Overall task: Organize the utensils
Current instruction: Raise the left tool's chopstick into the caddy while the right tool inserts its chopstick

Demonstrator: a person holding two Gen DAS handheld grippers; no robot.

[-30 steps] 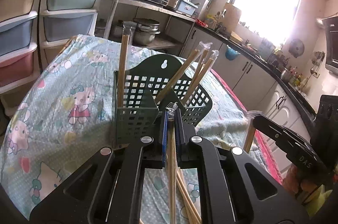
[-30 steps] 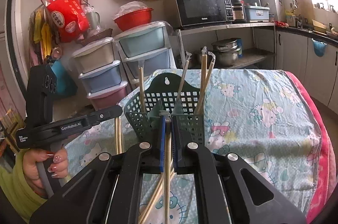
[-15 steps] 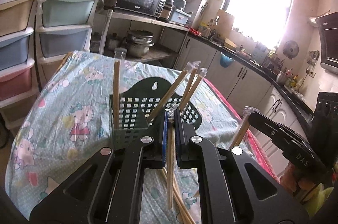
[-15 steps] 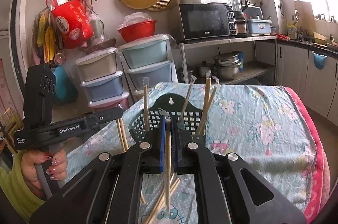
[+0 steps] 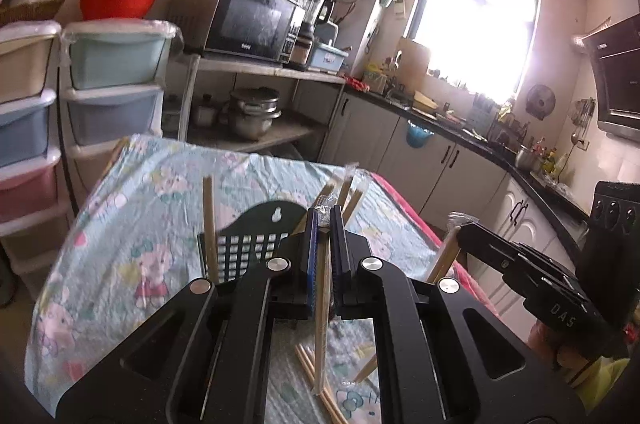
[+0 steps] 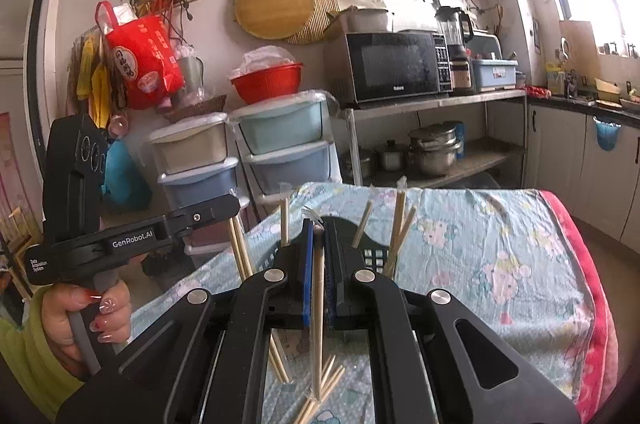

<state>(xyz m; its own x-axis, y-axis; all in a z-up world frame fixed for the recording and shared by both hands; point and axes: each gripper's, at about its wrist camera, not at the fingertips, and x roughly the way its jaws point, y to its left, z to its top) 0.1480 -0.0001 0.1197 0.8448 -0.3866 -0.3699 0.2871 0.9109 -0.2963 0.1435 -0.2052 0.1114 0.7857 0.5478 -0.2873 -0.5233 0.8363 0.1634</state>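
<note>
Wrapped chopsticks [image 5: 322, 288] [image 6: 318, 288] are being held in both grippers' [image 5: 324, 220] [image 6: 318, 228] narrow fingers, now being lifted higher above the basket [image 5: 248, 248], so insertion is being prepared.

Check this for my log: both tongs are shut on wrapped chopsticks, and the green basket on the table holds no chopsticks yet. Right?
Not quite. The green basket already holds several chopsticks, seen in the left wrist view. The rest stands: left tongs and right tongs are each shut on a wrapped chopstick.
</note>
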